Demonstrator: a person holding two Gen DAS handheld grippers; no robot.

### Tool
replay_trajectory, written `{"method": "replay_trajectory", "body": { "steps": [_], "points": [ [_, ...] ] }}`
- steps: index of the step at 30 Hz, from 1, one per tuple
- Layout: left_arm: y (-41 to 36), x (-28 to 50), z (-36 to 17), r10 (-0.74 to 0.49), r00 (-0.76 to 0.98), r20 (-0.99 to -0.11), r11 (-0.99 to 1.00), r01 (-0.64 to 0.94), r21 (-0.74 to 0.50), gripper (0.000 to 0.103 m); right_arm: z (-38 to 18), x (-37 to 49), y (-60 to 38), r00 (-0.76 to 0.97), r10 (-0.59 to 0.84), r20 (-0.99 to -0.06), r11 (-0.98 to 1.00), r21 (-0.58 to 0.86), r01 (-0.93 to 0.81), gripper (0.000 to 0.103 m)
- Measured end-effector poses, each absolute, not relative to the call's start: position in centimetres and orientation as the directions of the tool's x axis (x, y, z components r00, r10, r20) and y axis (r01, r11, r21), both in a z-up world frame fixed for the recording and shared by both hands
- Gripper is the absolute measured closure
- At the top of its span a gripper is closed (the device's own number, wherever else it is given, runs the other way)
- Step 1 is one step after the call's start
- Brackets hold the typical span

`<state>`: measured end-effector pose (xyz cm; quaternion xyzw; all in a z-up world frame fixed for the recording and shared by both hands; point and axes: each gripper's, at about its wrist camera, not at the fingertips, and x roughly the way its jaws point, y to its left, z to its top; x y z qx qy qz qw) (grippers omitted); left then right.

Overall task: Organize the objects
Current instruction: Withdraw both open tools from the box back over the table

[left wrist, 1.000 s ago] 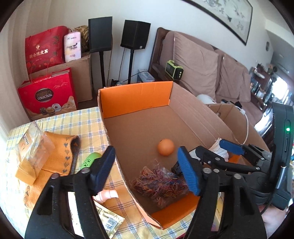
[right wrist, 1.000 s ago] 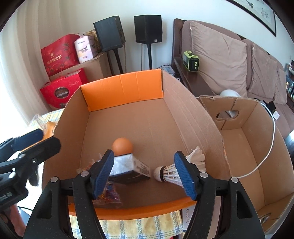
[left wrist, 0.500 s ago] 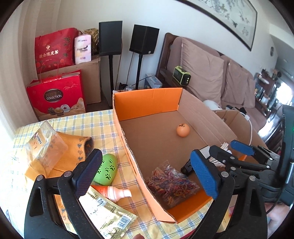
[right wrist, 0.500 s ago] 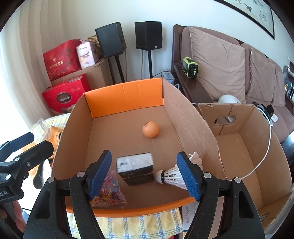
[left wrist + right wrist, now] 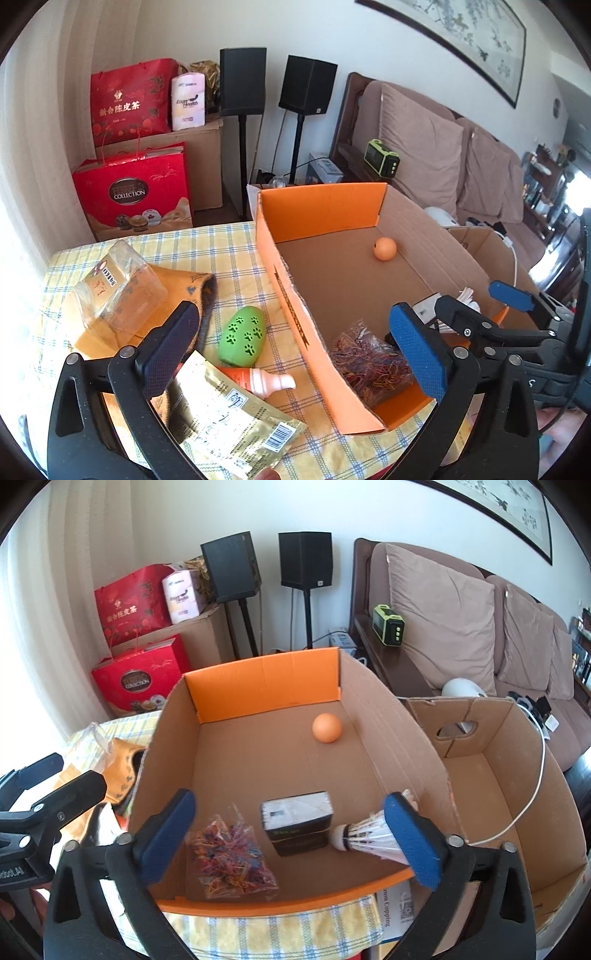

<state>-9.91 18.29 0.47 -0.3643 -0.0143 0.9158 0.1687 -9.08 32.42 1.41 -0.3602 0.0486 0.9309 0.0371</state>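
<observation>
Living room: brown sofa [image 5: 443,602] along the right wall, two black speakers on stands [image 5: 306,559] at the back, red gift bags [image 5: 133,192] on the floor to the left. Worktop covered by a yellow-and-blue checked cloth [image 5: 236,251]. On it sits an open cardboard box with orange end flaps [image 5: 262,690]; a second, plain cardboard box [image 5: 517,775] stands just beside it on the right, a white cable hanging into it.

Inside the orange-flapped box: small orange ball [image 5: 326,728] near the far right corner, clear bag of coloured rubber bands [image 5: 229,853] at the near left, small black-and-white carton [image 5: 297,821] near the middle front, white feather shuttlecock [image 5: 365,836] lying on its side, cork end touching the carton.

On the cloth left of the box: green oval toy with paw prints [image 5: 242,338], pink-and-orange squeeze tube [image 5: 258,380] just in front of it, gold foil packet with a barcode [image 5: 229,417] partly over the tube, clear plastic package with a gold label [image 5: 114,291] resting on an orange patterned cloth pouch [image 5: 181,291].

Left claw [image 5: 291,354] spread wide, empty, above the near left wall of the box; one pad over the foil packet side, the other over the rubber bands. Right claw [image 5: 291,838] also spread wide, empty, over the near end of the box, carton showing between its pads, shuttlecock feathers partly hidden behind the right pad.
</observation>
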Motion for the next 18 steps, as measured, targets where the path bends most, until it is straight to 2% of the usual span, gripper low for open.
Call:
{"method": "replay_trajectory", "body": {
  "steps": [18],
  "points": [
    [13.6,-9.6,1.5,0.242,-0.720,-0.651,-0.968,-0.225,-0.111,0.000,2.5,-9.1,28.9,-0.750,0.007,-0.661,-0.997,0.056,-0.058,0.000]
  ]
}}
